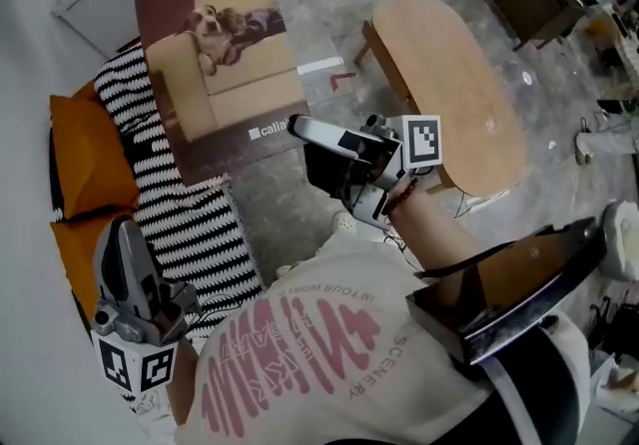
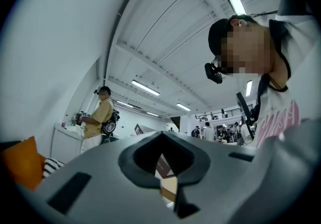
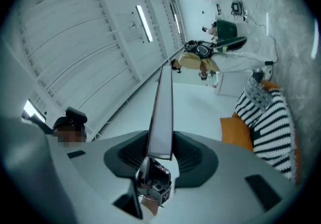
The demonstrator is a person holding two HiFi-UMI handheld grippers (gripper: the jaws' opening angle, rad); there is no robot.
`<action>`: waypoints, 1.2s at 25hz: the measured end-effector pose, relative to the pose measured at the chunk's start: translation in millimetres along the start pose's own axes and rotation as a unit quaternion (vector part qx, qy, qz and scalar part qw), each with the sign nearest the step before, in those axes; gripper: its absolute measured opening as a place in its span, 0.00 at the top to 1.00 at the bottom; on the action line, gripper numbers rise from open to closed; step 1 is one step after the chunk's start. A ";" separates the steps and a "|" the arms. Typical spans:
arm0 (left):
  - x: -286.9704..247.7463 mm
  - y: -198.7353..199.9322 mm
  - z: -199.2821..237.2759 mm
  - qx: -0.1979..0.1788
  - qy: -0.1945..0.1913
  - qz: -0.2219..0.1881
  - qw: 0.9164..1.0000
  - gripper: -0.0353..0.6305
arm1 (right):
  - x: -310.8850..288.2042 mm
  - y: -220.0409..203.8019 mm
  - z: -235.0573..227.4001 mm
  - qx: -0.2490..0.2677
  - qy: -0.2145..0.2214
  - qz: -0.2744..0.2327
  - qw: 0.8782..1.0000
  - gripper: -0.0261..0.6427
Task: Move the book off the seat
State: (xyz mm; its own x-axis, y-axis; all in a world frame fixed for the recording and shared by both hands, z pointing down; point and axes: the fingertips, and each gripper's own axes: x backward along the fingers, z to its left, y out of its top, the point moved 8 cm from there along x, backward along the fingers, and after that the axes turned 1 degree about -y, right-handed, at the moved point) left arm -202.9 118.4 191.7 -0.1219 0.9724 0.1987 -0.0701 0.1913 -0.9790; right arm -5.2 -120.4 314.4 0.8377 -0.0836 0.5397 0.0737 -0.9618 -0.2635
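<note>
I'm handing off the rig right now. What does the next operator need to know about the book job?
Right claw: shut on the book, gripping its lower edge. The book is raised with the dog cover facing the head view.
Left claw: shut and empty, low beside the striped seat.
Done: the book is lifted off the seat, but part of it hangs over the seat.
Left: carry it clear and set it down elsewhere. The wooden table on the right looks like a likely spot.
</note>
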 end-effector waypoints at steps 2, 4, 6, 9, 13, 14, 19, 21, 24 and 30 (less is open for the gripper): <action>-14.5 -12.6 14.3 0.012 -0.030 0.000 0.999 0.94 | 9.2 2.5 -3.9 0.019 -0.016 -0.024 0.999 0.72; -32.2 -30.4 25.5 0.031 -0.060 0.005 0.998 0.94 | 23.6 5.1 -12.5 0.031 -0.035 -0.050 0.998 0.72; -49.3 -46.4 34.4 0.046 -0.089 0.016 0.995 0.94 | 36.5 6.9 -21.5 0.038 -0.052 -0.077 0.995 0.72; -67.9 -58.8 48.3 0.062 -0.122 0.029 0.990 0.94 | 45.1 6.1 -30.9 0.045 -0.066 -0.112 0.991 0.72; -93.5 -65.9 61.9 0.085 -0.164 0.034 0.982 0.94 | 55.2 5.3 -33.3 0.057 -0.079 -0.150 0.984 0.72; -98.8 -69.2 63.8 0.086 -0.173 0.034 0.981 0.94 | 57.8 5.8 -34.4 0.062 -0.078 -0.156 0.983 0.72; -128.1 -96.9 66.8 0.104 -0.222 0.032 0.969 0.94 | 80.5 7.2 -40.5 0.091 -0.099 -0.192 0.972 0.72; -140.0 -107.8 67.8 0.111 -0.241 0.034 0.964 0.94 | 88.4 6.8 -43.4 0.103 -0.113 -0.203 0.967 0.72; -160.2 -120.6 69.6 0.125 -0.275 0.038 0.953 0.94 | 98.3 5.1 -45.3 0.118 -0.132 -0.228 0.957 0.72; -204.9 -140.4 75.1 0.150 -0.343 0.044 0.926 0.94 | 116.7 -4.1 -45.2 0.145 -0.159 -0.301 0.929 0.72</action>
State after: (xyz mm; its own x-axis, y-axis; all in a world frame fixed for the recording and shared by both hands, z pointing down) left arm -242.5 -117.7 291.9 -0.7336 0.6493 0.2006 -0.2895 -0.0315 -0.9567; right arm 67.9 -138.0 414.6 0.7116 0.5729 0.4067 0.6849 -0.6949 -0.2194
